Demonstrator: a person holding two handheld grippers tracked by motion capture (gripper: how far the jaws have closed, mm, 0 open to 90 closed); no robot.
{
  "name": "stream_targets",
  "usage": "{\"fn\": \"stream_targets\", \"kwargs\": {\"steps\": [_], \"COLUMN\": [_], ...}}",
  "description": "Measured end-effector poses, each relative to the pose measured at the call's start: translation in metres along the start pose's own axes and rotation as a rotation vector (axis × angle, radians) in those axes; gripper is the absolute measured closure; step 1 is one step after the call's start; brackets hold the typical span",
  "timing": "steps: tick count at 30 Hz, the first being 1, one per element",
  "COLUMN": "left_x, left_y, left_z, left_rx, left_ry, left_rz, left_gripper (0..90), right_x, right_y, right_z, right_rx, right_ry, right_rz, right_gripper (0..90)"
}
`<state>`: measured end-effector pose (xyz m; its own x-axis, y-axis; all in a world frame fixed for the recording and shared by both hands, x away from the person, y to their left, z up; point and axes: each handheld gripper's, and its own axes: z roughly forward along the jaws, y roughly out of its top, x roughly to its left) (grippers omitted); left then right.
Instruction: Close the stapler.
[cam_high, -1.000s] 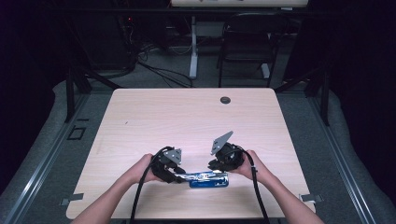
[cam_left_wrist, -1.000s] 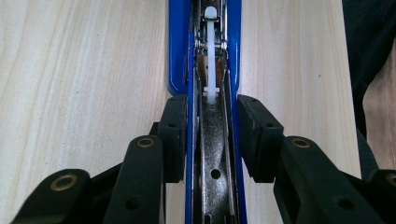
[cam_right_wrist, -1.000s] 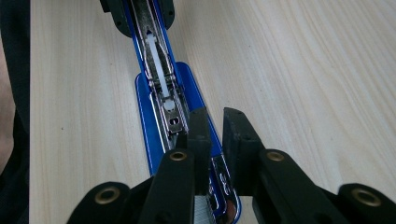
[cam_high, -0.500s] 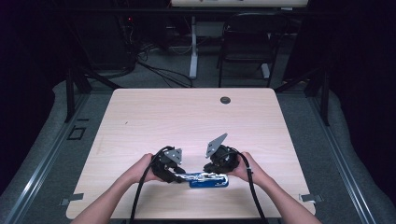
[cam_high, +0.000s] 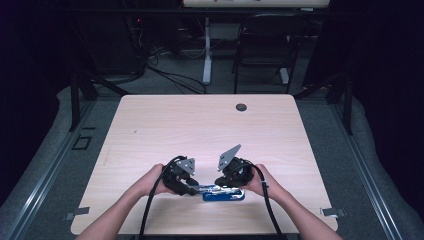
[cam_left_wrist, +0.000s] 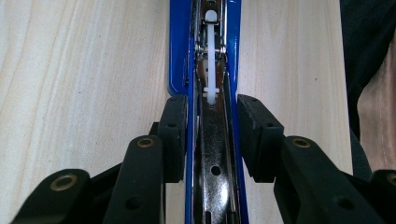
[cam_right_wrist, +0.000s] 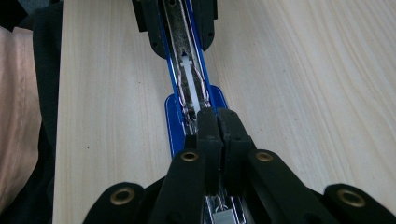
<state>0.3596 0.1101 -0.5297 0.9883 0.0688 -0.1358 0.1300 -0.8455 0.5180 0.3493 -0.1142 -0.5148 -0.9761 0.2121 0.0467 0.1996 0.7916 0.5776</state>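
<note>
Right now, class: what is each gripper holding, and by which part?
Left gripper clamps the blue stapler's sides. Right gripper is shut; what it pinches cannot be told.

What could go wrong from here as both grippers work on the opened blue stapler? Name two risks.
1. The left gripper clamps the stapler only by its thin side walls, so it may twist or slip.
2. The right gripper, jaws just closed together over the metal channel, could catch the white pusher or its spring.

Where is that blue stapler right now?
In the high view the blue stapler lies at the table's near edge, between the left gripper and the right gripper.
</note>
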Motion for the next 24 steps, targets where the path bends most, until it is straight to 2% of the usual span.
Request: {"fn": "stream_targets", "kwargs": {"steps": [11, 18, 19, 24], "left_x": [-0.001, -0.003, -0.003, -0.003], "left_y": [0.004, 0.006, 0.006, 0.006], "left_z": [-0.004, -0.007, -0.007, -0.008], "left_rx": [-0.002, -0.007, -0.008, -0.006], "left_ry": [0.006, 0.016, 0.014, 0.019], "left_rz": [-0.001, 0.003, 0.003, -0.002], "left_gripper": [64.5, 64.3, 64.1, 63.8], "right_x": [0.008, 0.011, 0.012, 0.014], "right_y": [0.007, 0.011, 0.009, 0.011], "right_z": [0.015, 0.024, 0.028, 0.030], "right_rx": [0.005, -0.002, -0.053, -0.052], "right_ry": [0.010, 0.012, -0.017, -0.013], "right_rz": [-0.037, -0.042, -0.033, -0.036], "right_gripper": [90.0, 90.0, 90.0, 90.0]}}
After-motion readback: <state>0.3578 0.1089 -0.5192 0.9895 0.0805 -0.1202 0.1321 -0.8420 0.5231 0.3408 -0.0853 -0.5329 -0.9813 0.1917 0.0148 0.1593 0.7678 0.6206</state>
